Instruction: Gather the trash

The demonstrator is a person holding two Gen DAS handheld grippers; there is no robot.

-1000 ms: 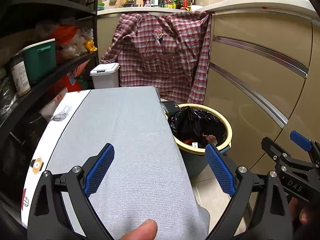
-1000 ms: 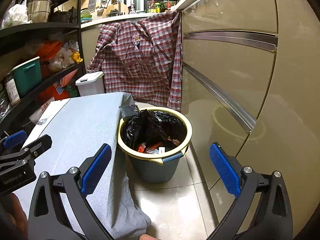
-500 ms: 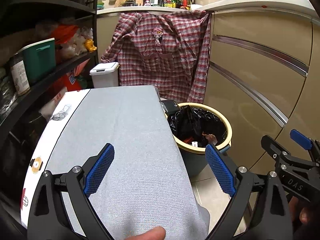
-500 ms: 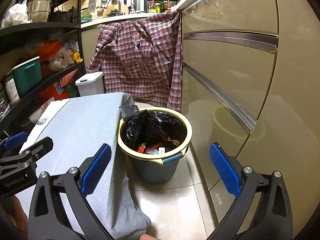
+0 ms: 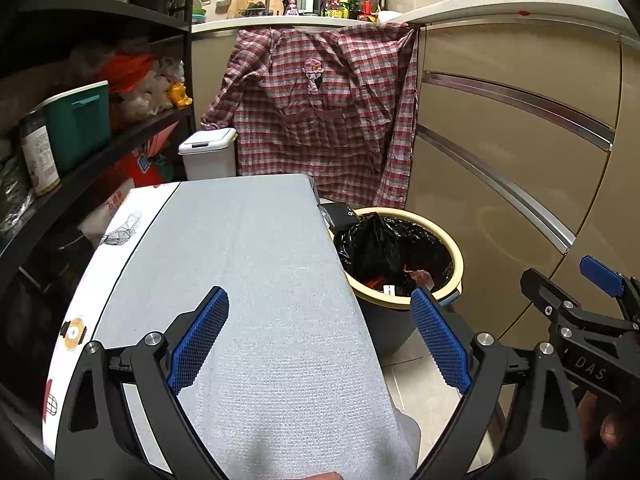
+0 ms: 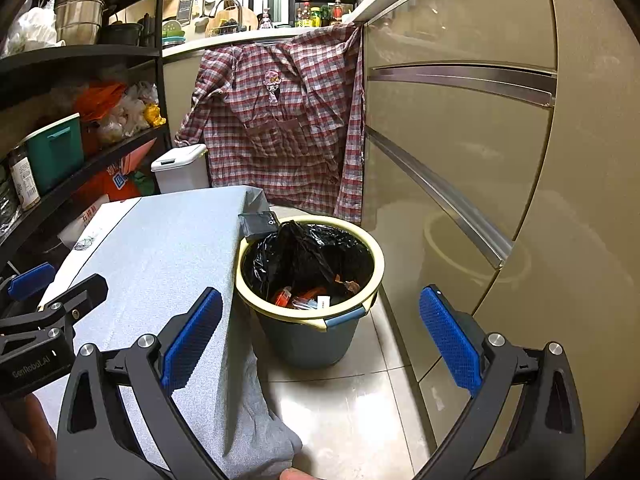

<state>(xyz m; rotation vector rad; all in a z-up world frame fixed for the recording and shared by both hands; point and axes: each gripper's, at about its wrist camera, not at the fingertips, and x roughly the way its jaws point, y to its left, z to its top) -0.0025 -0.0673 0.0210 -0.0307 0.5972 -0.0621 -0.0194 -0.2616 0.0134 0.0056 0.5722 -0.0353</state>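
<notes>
Now the grey-covered table [image 5: 260, 280] fills the left, its right edge touching the bin [image 6: 308, 320], which holds trash [image 6: 304, 300]. Both tools gape wide and empty: left tool [image 5: 316, 336] over the table, right tool [image 6: 320, 336] above bin and bare floor [image 6: 352, 412].

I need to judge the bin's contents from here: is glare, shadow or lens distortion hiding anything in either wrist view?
Left wrist view: fisheye bends the cabinet fronts; the trash bin is half cut off by the grey-covered table, its inside dark. Right wrist view: sharper look into the bin, red scraps visible among the black liner; glossy cabinet reflects the bin's rim; floor tiles show glare.
</notes>
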